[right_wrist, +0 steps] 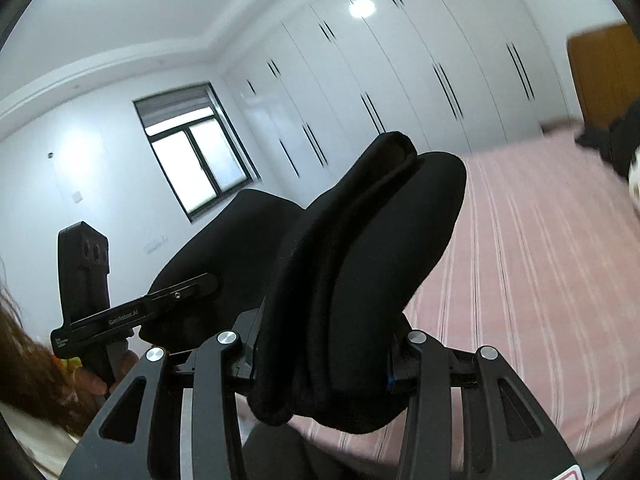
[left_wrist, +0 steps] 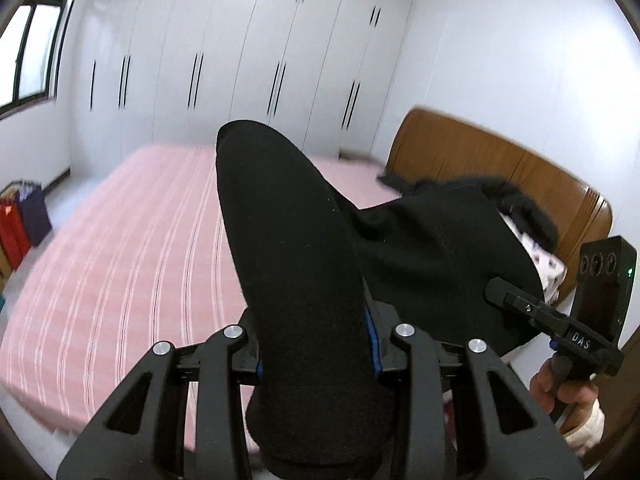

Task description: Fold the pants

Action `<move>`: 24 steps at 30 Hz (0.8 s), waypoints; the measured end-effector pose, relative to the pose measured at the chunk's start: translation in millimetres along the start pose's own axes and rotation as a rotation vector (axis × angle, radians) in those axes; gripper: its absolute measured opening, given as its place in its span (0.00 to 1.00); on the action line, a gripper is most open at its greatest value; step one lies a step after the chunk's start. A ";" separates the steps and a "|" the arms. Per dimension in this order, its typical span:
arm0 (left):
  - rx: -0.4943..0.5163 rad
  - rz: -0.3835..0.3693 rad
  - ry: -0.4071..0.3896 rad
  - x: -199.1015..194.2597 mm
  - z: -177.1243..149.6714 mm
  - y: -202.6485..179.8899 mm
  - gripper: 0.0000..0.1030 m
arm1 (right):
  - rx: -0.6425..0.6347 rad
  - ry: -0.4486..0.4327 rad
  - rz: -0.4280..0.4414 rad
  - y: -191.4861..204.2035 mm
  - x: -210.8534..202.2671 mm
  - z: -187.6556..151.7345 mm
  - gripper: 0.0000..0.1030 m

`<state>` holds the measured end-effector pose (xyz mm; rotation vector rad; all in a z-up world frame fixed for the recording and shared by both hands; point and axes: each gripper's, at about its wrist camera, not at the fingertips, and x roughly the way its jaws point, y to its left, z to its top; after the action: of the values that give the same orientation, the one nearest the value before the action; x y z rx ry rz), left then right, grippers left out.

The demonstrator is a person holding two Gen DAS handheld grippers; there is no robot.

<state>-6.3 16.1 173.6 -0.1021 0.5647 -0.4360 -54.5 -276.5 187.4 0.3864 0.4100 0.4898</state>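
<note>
Both sets of fingers clamped on black pants [left_wrist: 304,264]: left gripper [left_wrist: 316,344], right gripper [right_wrist: 320,356]. Cloth hangs raised above the pink bed [left_wrist: 132,240]. Step, I judge: lift and shake out. Next: lower it flat onto bed.

Black tool [left_wrist: 316,344], silver screws, blue pads.
</note>
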 end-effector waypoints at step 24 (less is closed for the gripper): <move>0.037 0.038 -0.317 113.7 167.2 55.0 0.34 | -0.045 -0.199 0.103 -69.6 152.4 175.9 0.40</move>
<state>190.2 13.2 246.4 -0.1220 0.2463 -0.3833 175.5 -298.6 262.4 0.4098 0.1869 0.5545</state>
